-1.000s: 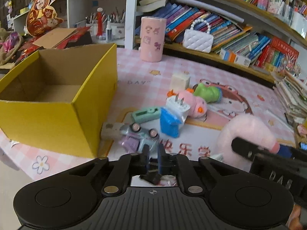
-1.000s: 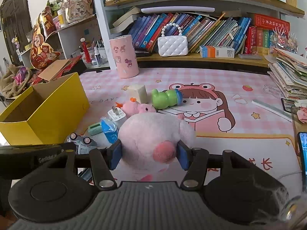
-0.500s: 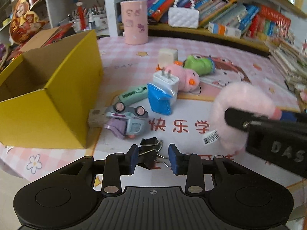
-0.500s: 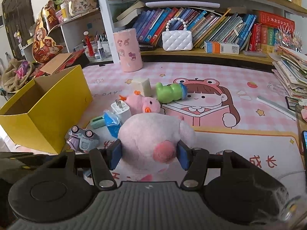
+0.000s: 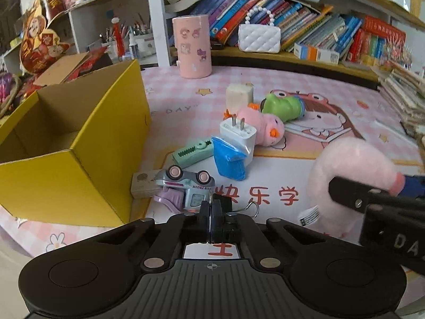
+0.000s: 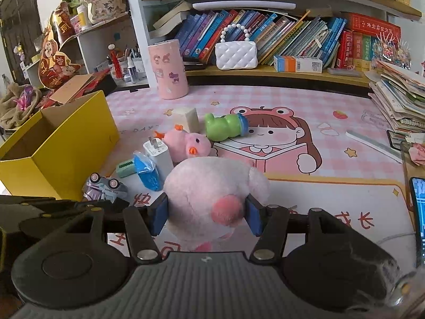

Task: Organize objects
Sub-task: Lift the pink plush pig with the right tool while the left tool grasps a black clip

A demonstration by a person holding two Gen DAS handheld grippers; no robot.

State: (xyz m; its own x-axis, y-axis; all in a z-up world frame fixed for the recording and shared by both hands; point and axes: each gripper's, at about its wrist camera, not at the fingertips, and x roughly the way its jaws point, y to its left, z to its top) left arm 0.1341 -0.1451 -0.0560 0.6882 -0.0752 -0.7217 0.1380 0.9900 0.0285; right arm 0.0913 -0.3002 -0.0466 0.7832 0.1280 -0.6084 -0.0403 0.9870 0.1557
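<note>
Black ribbed gripper bodies; right gripper's fingers (image 6: 159, 216) blue-padded.

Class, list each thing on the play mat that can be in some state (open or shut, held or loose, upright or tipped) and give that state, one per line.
Left gripper: shut, beside a binder clip.
Right gripper: clamped on the pink plush toy.
Yellow box: open, looks empty.
Toy car: wheels up.
Charger: prongs up, leaning on the blue packet.
Green toy: on its side.
Pink tube: upright.
</note>
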